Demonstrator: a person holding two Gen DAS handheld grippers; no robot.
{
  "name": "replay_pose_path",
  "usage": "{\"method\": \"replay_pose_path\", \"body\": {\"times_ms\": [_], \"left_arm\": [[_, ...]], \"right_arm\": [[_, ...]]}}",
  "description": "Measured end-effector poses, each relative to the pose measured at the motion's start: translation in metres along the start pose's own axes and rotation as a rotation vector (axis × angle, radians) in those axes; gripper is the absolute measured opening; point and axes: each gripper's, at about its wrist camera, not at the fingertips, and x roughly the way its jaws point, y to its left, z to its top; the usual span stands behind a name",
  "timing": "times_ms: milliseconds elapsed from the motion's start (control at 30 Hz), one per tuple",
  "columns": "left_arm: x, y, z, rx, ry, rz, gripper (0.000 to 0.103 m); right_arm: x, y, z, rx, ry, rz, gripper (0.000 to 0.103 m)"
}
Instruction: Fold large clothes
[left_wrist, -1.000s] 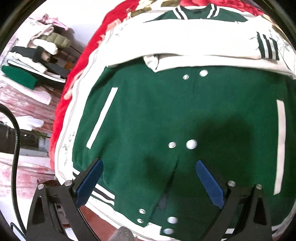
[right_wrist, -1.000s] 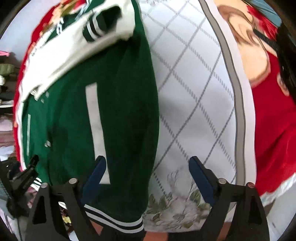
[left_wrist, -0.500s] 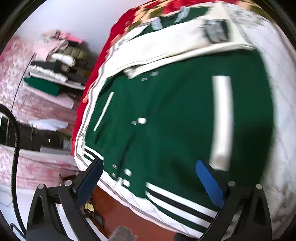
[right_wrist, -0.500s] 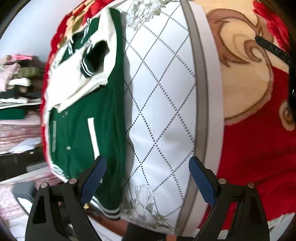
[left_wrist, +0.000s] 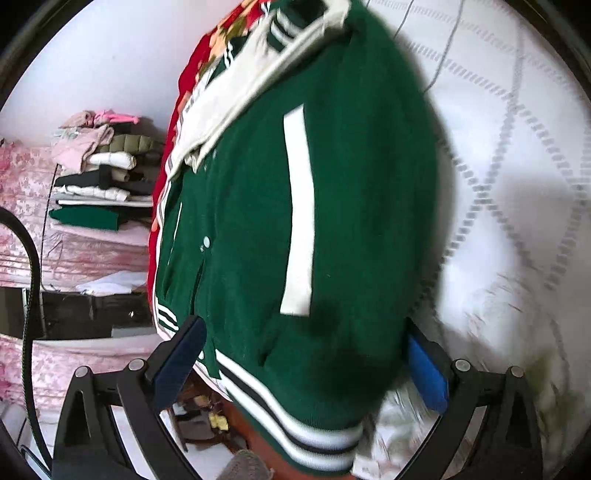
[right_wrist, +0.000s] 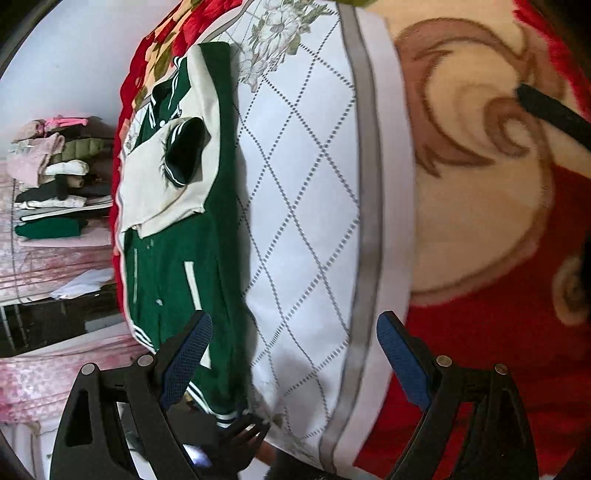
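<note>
A green varsity jacket (left_wrist: 332, 229) with cream sleeves folded across its chest lies on a white quilted sheet (left_wrist: 517, 155). Its striped hem (left_wrist: 295, 424) is nearest me, at the bed's front edge. My left gripper (left_wrist: 306, 369) is open, and the jacket's right hem corner sits between its fingers. My right gripper (right_wrist: 291, 358) is open and empty, raised over the sheet (right_wrist: 306, 221) to the right of the jacket (right_wrist: 177, 258). The left gripper's tip (right_wrist: 243, 432) shows at the hem in the right wrist view.
A red and cream floral blanket (right_wrist: 480, 184) covers the bed under the sheet. A stack of folded clothes (left_wrist: 99, 170) sits on a pink-covered surface at the left. A black cable (right_wrist: 550, 110) crosses the blanket at the right. Brown floor (left_wrist: 258, 435) shows below the bed edge.
My left gripper has swung right along the hem, from the snap placket to the jacket's right corner. My right gripper has pulled up and back, away from the jacket, over the sheet.
</note>
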Motion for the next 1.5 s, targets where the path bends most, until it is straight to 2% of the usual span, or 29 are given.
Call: {"method": "replay_pose_path", "body": {"times_ms": [133, 233, 367, 400, 433, 467, 500, 533, 633, 667, 800, 833, 867, 900, 967, 1033, 1233, 1367, 1500], "left_arm": [[0.018, 0.008, 0.012, -0.036, 0.02, 0.014, 0.103], [0.023, 0.015, 0.018, -0.065, 0.025, 0.013, 0.103], [0.024, 0.036, 0.018, -0.15, 0.018, -0.041, 0.101], [0.024, 0.039, 0.017, -0.168, 0.016, -0.065, 0.093], [0.022, 0.045, 0.015, -0.199, 0.017, -0.106, 0.077], [0.02, 0.054, 0.013, -0.232, 0.017, -0.159, 0.068], [0.018, 0.061, 0.011, -0.257, 0.016, -0.216, 0.047], [0.015, 0.065, 0.01, -0.268, 0.011, -0.242, 0.031], [0.002, 0.078, 0.011, -0.286, -0.016, -0.278, 0.012], [-0.002, 0.084, 0.013, -0.295, -0.024, -0.286, 0.011], [-0.002, 0.101, 0.019, -0.331, -0.028, -0.316, 0.007], [-0.001, 0.105, 0.02, -0.337, -0.029, -0.322, 0.007], [0.0, 0.112, 0.021, -0.35, -0.032, -0.333, 0.007], [0.001, 0.118, 0.022, -0.359, -0.038, -0.342, 0.007], [-0.001, 0.131, 0.02, -0.375, -0.059, -0.363, 0.006], [0.0, 0.146, 0.016, -0.39, -0.078, -0.392, 0.006], [0.005, 0.2, -0.001, -0.4, -0.124, -0.503, 0.006], [0.02, 0.26, -0.01, -0.438, -0.149, -0.594, 0.006], [0.052, 0.32, -0.015, -0.506, -0.142, -0.666, 0.006]], "right_arm": [[0.022, 0.005, 0.02, 0.002, 0.023, 0.061, 0.092], [0.045, 0.01, 0.043, 0.02, 0.032, 0.147, 0.092], [0.076, 0.02, 0.078, 0.038, 0.028, 0.265, 0.092], [0.088, 0.026, 0.092, 0.042, 0.025, 0.296, 0.092], [0.096, 0.031, 0.101, 0.045, 0.023, 0.315, 0.092], [0.103, 0.035, 0.109, 0.05, 0.022, 0.334, 0.092], [0.112, 0.041, 0.12, 0.059, 0.022, 0.36, 0.092], [0.121, 0.047, 0.129, 0.068, 0.021, 0.384, 0.092], [0.145, 0.069, 0.151, 0.09, 0.033, 0.431, 0.092], [0.152, 0.076, 0.156, 0.098, 0.037, 0.44, 0.092], [0.178, 0.106, 0.171, 0.139, 0.05, 0.405, 0.092], [0.181, 0.112, 0.173, 0.136, 0.046, 0.389, 0.082], [0.182, 0.117, 0.174, 0.132, 0.043, 0.362, 0.054], [0.186, 0.125, 0.176, 0.127, 0.04, 0.308, 0.044], [0.186, 0.134, 0.176, 0.136, 0.023, 0.291, 0.027], [0.177, 0.151, 0.173, 0.122, -0.006, 0.281, 0.02], [0.147, 0.243, 0.167, 0.032, -0.086, 0.201, 0.015], [0.136, 0.328, 0.162, -0.031, -0.126, 0.108, 0.015], [0.15, 0.418, 0.165, -0.082, -0.15, 0.001, 0.015]]}}
